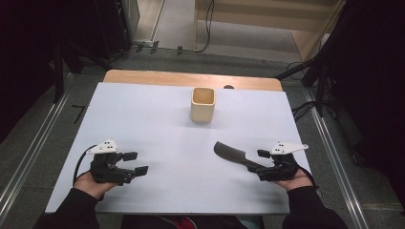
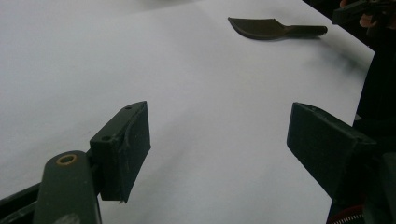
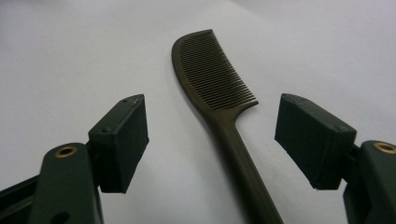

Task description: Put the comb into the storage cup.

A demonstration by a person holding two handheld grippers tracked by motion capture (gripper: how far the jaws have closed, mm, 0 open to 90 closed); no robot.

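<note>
A dark brown comb [image 1: 230, 154] lies flat on the white board [image 1: 157, 119], its teeth end pointing away from me. My right gripper [image 1: 262, 162] hovers over the comb's handle [image 3: 238, 158] with both jaws spread wide, one on either side and neither touching it. The comb's toothed head [image 3: 210, 74] lies beyond the jaws. My left gripper [image 1: 135, 163] rests open at the board's near left, nothing between its jaws. From the left gripper view the comb [image 2: 271, 28] lies far off across the board. A cream square cup [image 1: 203, 104] stands upright at the back centre.
The white board covers a wooden table [image 1: 191, 78] whose far edge shows behind the cup. Dark floor, cables and metal rails [image 1: 28, 152] surround the table. Bare white board [image 2: 140, 56] stretches between the two grippers and the cup.
</note>
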